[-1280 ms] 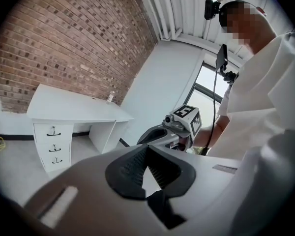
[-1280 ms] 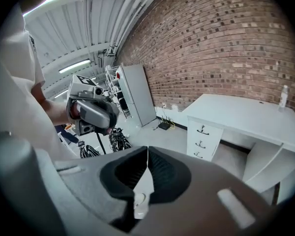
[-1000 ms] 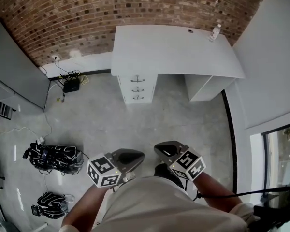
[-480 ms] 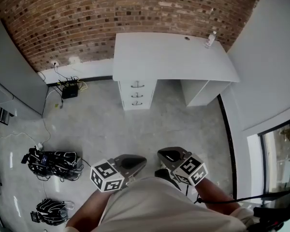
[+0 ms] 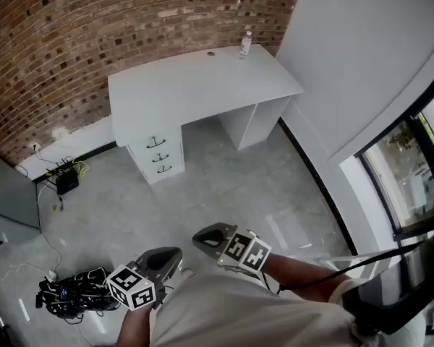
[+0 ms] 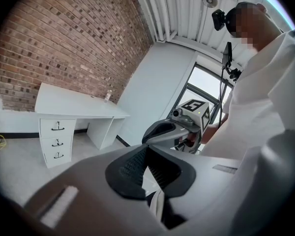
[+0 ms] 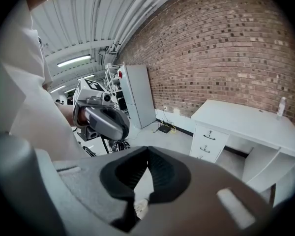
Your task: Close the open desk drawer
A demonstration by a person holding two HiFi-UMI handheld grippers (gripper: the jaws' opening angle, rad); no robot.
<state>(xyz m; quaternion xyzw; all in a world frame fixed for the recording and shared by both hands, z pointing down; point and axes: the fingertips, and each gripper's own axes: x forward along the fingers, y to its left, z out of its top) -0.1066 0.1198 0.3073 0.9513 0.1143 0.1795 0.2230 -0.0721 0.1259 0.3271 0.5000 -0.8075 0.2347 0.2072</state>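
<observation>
Left tool [image 5: 168, 256] and right tool [image 5: 208, 237]: jaws together, empty, held at the body. The drawers [image 5: 157, 155] sit under the surface's [image 5: 195, 85] left end, well apart ahead, toward the left tool's side. Which one stands open is unclear from here.

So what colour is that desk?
The desk is white, drawers included; the head view shows it best.

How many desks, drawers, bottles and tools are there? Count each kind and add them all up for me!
Desk: 1
Drawers: 3
Bottle: 1
Tools: 2, the left tool and the right tool
Total: 7
</observation>
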